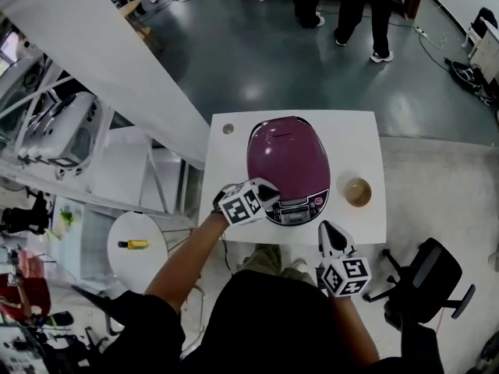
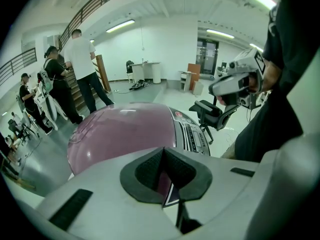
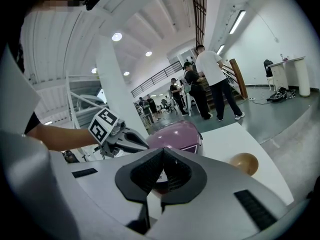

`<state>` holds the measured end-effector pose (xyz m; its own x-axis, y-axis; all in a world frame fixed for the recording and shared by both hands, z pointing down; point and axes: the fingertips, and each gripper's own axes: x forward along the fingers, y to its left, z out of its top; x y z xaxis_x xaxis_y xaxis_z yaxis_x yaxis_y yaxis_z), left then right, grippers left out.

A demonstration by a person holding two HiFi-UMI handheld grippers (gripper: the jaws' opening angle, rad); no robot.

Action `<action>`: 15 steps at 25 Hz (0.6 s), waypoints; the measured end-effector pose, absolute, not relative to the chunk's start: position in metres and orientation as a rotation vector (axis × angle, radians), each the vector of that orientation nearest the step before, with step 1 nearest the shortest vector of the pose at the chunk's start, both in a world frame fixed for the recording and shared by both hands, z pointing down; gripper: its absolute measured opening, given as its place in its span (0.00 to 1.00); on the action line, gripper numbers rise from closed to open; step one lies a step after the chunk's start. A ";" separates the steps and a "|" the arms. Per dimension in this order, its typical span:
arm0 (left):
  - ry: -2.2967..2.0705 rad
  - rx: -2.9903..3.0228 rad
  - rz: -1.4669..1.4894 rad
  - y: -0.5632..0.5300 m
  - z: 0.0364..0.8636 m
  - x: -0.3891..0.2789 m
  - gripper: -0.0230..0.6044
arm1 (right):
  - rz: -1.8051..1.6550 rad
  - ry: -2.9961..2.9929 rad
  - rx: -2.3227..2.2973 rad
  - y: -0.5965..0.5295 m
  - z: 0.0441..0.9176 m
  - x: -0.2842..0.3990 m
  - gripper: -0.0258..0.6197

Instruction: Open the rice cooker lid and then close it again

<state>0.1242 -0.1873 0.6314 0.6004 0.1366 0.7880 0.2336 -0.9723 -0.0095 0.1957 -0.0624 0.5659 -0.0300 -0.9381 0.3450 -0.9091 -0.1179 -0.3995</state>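
One purple rice cooker (image 1: 287, 162), lid down, centres a white tabletop (image 1: 234, 162), one wooden bowl (image 1: 358, 192) at its 3 o'clock. Left gripper (image 1: 263, 196) at 7 o'clock, right gripper (image 1: 326, 227) at 5 o'clock, both with jaws together, empty. Bystanders (image 1: 366, 6) stand on grey floor (image 1: 249, 53) at 12 o'clock.

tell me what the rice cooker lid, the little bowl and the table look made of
Rice cooker lid: glossy purple, likely plastic or coated metal; light highlights sit on it. Bowl: smooth tan-brown, maybe wood or ceramic; too small to tell. Table: flat matte white, probably laminate.
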 end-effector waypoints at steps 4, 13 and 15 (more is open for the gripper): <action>-0.299 -2.739 -1.348 -0.187 0.631 0.126 0.04 | -0.855 2.049 -2.150 -0.065 0.567 0.195 0.04; -0.244 -2.786 -1.283 -0.188 0.632 0.126 0.04 | -0.851 2.051 -2.163 -0.074 0.570 0.190 0.04; -0.242 -2.764 -1.264 -0.188 0.632 0.127 0.04 | -0.847 2.056 -2.162 -0.076 0.568 0.187 0.04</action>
<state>0.1272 -0.1881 0.6322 0.6443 0.1051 0.7575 0.1821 -0.9831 -0.0185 0.1873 -0.0761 0.5684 -0.0277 -0.9347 0.3544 -0.9130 -0.1206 -0.3896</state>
